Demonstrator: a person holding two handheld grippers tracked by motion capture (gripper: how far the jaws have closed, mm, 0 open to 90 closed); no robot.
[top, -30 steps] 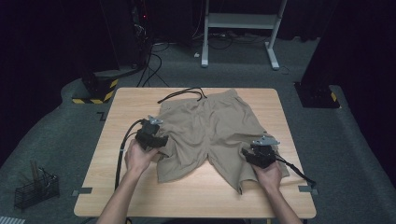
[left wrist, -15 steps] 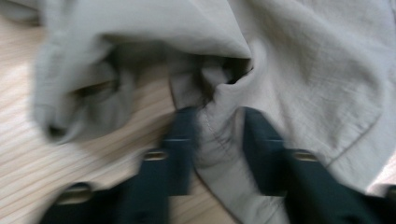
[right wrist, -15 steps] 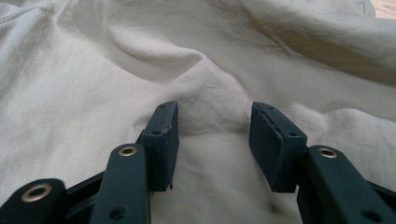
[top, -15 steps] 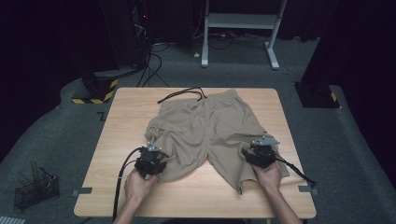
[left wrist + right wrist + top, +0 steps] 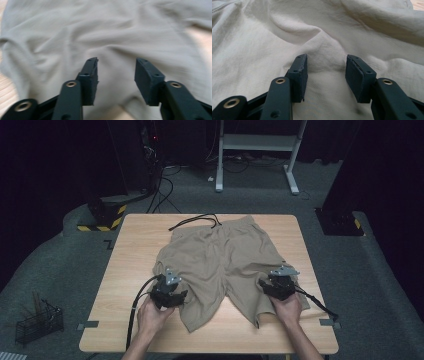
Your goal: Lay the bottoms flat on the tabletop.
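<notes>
**A:** Dim room, grey carpet, a white desk frame (image 5: 260, 150) sitting at the back, and a light wooden table (image 5: 135, 245) taking up the middle. So what are the grippers doing right now?

**B:** Starting at the left gripper (image 5: 169, 295): it's hovering over the near-left leg of the khaki shorts (image 5: 225, 260), jaws standing apart with nothing between them. In the left gripper view (image 5: 116, 75) the cloth is lying loose and rumpled right under the open jaws, with the leg hem just below. The right gripper (image 5: 278, 285) is doing much the same on the other leg, jaws spread, fabric bunching under them in the right gripper view (image 5: 325, 75) but not pinched.

**A:** And the shorts themselves?

**B:** They're lying mostly flat in the middle of the table, waistband at the far edge, legs pointing toward the person. A black drawstring (image 5: 195, 220) is trailing off the waistband onto the wood. There's also a little wire basket (image 5: 37, 322) down on the floor to the left, not involved.

**A:** So which step is this?

**B:** I'd say they're lining up a grab on each leg, probably for a fold. Next move is asking for both grippers to be dropping onto the hems and closing on a decent pinch of cloth, ideally both layers, or the leg is just going to slide out.
</notes>
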